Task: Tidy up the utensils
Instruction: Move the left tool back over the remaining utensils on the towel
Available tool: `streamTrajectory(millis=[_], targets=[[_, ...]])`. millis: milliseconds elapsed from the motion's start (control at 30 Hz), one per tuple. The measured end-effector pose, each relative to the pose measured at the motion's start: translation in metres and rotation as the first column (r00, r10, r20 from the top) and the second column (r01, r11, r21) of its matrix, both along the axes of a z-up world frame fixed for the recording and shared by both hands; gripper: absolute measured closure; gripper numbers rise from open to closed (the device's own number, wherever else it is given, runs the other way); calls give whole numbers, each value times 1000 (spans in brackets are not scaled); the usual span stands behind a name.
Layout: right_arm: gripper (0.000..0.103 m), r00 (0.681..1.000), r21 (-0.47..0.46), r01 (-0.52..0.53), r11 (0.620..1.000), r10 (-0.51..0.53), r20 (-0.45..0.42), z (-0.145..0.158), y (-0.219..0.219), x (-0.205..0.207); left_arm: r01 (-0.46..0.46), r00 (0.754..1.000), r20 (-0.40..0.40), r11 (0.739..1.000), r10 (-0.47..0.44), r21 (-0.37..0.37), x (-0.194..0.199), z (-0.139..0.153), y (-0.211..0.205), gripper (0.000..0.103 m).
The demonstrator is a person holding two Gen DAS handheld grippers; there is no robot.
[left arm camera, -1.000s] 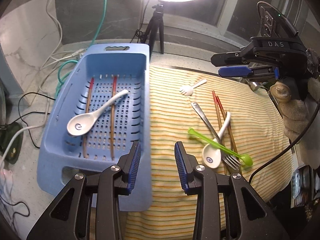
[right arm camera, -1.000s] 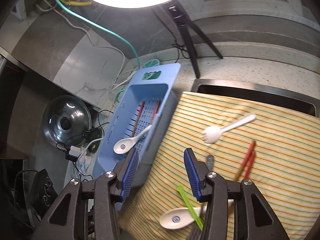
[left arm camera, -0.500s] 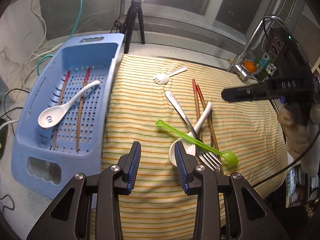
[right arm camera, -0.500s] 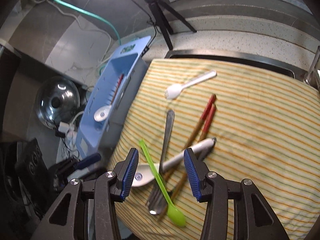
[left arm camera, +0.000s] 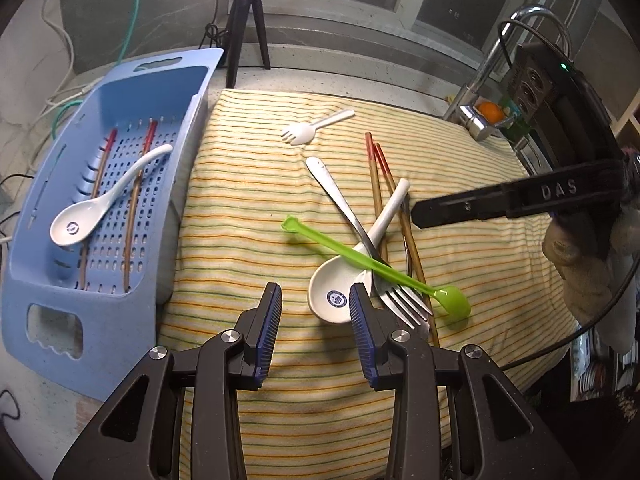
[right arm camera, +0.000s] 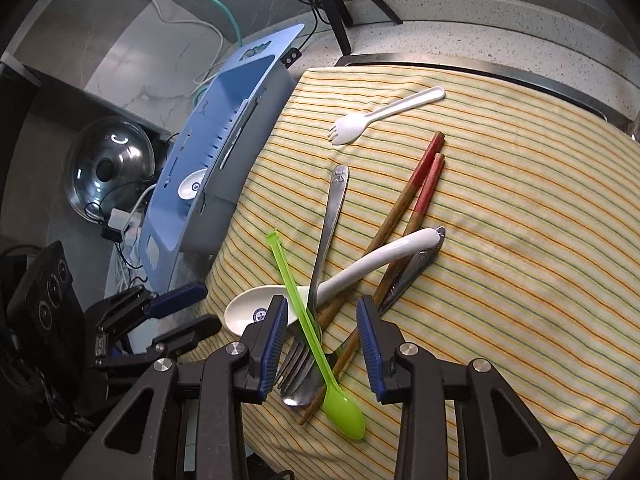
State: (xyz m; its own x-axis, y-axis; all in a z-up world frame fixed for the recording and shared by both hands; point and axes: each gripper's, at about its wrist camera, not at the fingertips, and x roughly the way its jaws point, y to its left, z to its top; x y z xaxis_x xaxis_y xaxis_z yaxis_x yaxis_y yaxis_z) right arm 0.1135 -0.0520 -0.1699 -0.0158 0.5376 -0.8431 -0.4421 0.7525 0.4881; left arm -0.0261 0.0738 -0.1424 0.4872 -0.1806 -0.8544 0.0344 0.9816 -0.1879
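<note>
A blue perforated basket on the left holds a white ceramic spoon and two red-tipped chopsticks. On the striped cloth lies a pile: a green plastic spoon, a white ceramic spoon, a metal fork and red-tipped chopsticks. A white spork lies apart, farther back. My left gripper is open and empty just left of the pile. My right gripper is open, low over the green spoon and fork.
The basket also shows in the right wrist view, with a steel pot lid and cables beyond it. A tripod stands at the back. A faucet is at the right, by the cloth's edge.
Both grippers have swung right, away from the basket and toward the utensil pile. The right gripper has come down close over the green spoon and fork. Both stay open.
</note>
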Motion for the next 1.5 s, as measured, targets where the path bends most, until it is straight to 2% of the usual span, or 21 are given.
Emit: streamTrajectory(millis=[33,67,200,733,1000,1267,1500], targets=[[71,1000,6,11,1000,-11,-8,-2,0,2,4,1000,0,1000,-4,6,-1,0,-1,59],[71,1000,12,22,1000,-21,-17,-4,0,4,9,1000,0,1000,-9,11,-1,0,-1,57],[74,998,35,48,998,-46,-53,-10,1,7,19,1000,-8,1000,-18,13,-2,0,-2,57],[77,991,54,121,991,-118,-55,-6,-16,12,35,999,-34,999,-34,24,4,-9,-3,57],[83,999,3,-34,999,34,-15,-4,4,-9,13,1000,-28,1000,-13,9,5,-7,3,57],[83,981,-88,-189,978,192,32,-11,34,-28,-8,1000,-19,1000,8,14,3,-3,11,57],[88,965,-182,-234,955,251,74,-18,46,-37,-13,1000,-15,1000,13,12,1,-2,11,57]])
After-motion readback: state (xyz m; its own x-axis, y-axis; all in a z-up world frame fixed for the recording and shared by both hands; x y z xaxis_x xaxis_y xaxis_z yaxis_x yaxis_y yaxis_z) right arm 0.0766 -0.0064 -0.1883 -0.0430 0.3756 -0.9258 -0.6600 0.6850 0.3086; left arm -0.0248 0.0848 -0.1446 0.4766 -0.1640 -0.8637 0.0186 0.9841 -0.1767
